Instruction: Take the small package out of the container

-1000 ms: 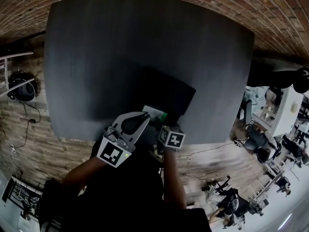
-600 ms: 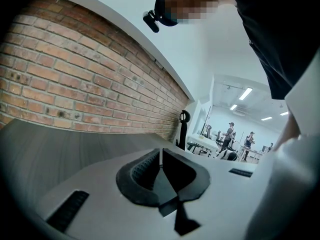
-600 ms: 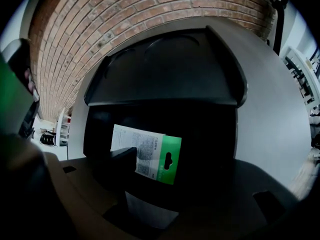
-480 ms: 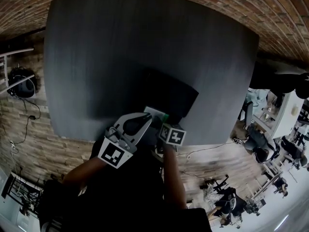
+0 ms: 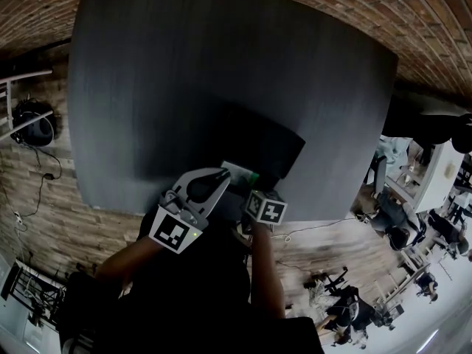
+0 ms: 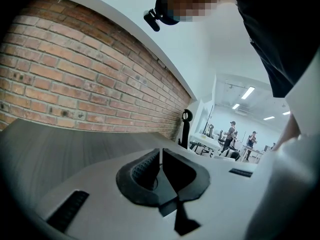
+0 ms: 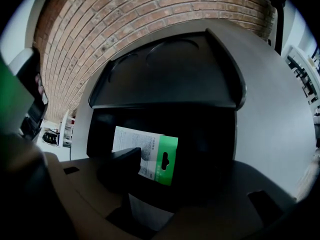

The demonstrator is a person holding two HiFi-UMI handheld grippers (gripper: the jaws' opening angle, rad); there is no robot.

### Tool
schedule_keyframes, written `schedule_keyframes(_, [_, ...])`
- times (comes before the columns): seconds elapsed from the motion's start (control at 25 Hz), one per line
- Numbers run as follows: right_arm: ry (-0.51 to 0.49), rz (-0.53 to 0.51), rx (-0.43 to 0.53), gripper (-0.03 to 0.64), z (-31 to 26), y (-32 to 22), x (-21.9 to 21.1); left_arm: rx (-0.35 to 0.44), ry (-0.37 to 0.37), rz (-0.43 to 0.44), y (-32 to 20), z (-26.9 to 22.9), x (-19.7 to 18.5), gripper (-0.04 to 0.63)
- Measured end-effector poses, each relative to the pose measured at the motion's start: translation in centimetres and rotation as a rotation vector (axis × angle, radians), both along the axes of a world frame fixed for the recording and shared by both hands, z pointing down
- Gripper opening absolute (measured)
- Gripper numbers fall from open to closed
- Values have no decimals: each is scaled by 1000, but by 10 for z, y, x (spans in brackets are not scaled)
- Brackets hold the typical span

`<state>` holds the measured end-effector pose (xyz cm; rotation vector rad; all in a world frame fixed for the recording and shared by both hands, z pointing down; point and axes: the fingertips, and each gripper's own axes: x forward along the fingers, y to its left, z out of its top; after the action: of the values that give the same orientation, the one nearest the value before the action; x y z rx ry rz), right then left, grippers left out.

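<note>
At the near edge of the desk [image 5: 221, 65], both claws are held out from dark-sleeved arms. The left claw [image 6: 160, 153] is kept nearly level just left of the container, its jaws pressed together with nothing between them. The right claw [image 7: 165, 181] is pointed steeply down over the near end of the container [image 5: 258, 142], with its marker cube [image 5: 264, 209] turned upward. Its jaws are spread but have just been closing. The small package [image 7: 152, 154] is seen between and below them, with one dark pad [image 7: 120, 171] laid across its near left corner. No firm pinch on it can be made out. The package, white with a green hang-tab end, is lying flat inside the container's black tray, at its near left part. Beyond it, the container's lid [image 7: 170, 79] is thrown open and rests flat on the desk, with two round recesses seen in it. Farther out, the dark grey desk surface is spread wide, and a brick wall [image 6: 75, 84] is seen behind its far edge.
</note>
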<state>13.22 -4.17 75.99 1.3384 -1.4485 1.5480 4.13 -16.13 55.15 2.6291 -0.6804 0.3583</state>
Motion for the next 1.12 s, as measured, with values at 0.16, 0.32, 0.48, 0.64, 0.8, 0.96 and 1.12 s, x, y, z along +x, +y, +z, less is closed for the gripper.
schedule_keyframes(0.16, [3, -3, 20, 206, -4, 1, 0, 7, -5, 1, 1, 0, -3, 46])
schedule_keyframes(0.32, [-6, -15, 41, 181, -8, 0, -3, 13, -5, -3, 2, -3, -4, 46])
schedule_keyframes(0.48, [-7, -24, 66, 160, -12, -3, -3, 20, -9, -8, 3, -6, -4, 46])
schedule_keyframes(0.64, [3, -26, 89, 138, -17, -3, -8, 29, -9, -15, 7, -8, -13, 46])
schedule_keyframes(0.8, [1, -26, 105, 121, -23, 0, -7, 34, -7, -21, 12, -11, -14, 46])
schedule_keyframes(0.96, [-12, -10, 126, 109, -29, 1, -8, 45, -13, -23, 17, -15, -16, 46])
schedule_keyframes(1.12, [-20, -8, 149, 91, -33, 0, -11, 41, -17, -33, 20, -15, -21, 46])
